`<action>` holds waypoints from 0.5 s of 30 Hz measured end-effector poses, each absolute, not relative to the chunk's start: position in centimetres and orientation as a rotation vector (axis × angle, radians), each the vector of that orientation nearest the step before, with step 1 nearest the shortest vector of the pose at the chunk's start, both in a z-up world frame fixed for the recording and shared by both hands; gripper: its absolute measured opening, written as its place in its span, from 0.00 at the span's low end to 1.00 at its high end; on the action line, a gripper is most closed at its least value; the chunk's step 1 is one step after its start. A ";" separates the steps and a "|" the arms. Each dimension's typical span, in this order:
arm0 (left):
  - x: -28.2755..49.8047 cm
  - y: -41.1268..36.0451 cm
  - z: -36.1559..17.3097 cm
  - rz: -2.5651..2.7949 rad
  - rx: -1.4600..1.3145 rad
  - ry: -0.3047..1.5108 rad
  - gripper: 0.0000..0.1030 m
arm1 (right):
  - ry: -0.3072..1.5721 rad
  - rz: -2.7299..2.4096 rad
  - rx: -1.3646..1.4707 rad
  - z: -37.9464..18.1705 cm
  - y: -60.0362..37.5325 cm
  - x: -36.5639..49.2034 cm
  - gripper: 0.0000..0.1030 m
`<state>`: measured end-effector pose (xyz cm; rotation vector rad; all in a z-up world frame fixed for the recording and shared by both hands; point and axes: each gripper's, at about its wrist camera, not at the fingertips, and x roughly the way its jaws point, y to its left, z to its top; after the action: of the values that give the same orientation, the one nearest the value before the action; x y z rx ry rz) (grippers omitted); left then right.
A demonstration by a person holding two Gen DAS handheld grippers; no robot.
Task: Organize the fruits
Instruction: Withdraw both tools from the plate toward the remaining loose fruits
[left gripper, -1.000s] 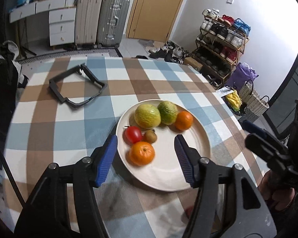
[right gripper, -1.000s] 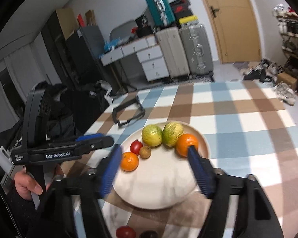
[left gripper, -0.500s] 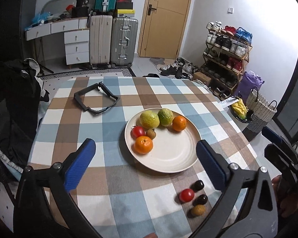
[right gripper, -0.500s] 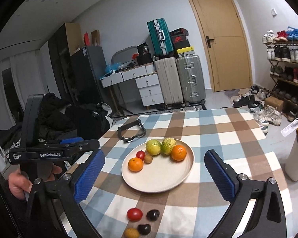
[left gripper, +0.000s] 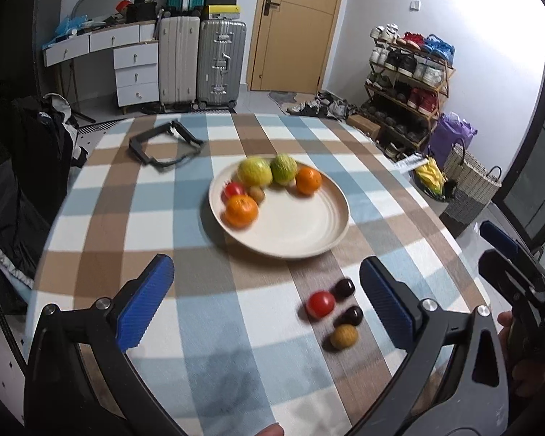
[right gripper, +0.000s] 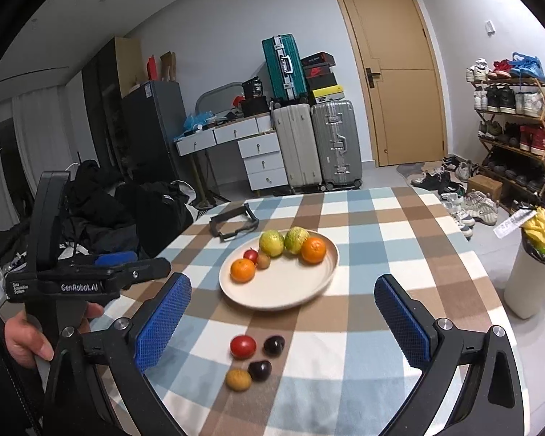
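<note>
A cream plate (left gripper: 309,250) sits mid-table on the checked cloth. On it lie two yellow-green fruits (left gripper: 254,171), two oranges (left gripper: 241,210), a small red fruit (left gripper: 233,189) and a kiwi (left gripper: 257,193). Nearer me, loose on the cloth, lie a red tomato (left gripper: 320,304), two dark plums (left gripper: 344,288) and a brownish-yellow fruit (left gripper: 343,336). My left gripper (left gripper: 266,261) hangs open above the cloth, short of the plate, with nothing between its fingers. My right gripper (right gripper: 282,280) is also open and empty, with the plate (right gripper: 272,298) ahead and the loose tomato (right gripper: 242,346) below.
A black folding frame (left gripper: 165,145) lies at the table's far left. Dark clothes (left gripper: 25,167) are piled beside the left edge. A white bin (right gripper: 530,279) and a woven basket (left gripper: 470,181) stand off the right edge. A hand (right gripper: 21,338) holds the left gripper's handle.
Both grippers drew back from over the plate and their jaws spread from partly closed to wide. The loose fruits near the front edge came into view.
</note>
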<state>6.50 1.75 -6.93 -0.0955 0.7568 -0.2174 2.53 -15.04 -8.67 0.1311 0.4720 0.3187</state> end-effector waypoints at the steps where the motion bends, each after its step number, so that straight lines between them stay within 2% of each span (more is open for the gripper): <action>1: 6.2 1.5 -7.3 -0.223 -0.100 0.765 0.99 | 0.478 0.312 0.131 -9.0 -15.1 2.3 1.00; 15: 5.4 -3.7 -14.7 -0.337 -0.027 0.959 0.99 | 0.546 0.192 0.102 -13.1 -16.8 -0.4 1.00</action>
<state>5.39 -3.75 -14.71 -0.0267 0.9593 -0.3372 -0.41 -16.84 -13.12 0.1021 0.5462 0.1923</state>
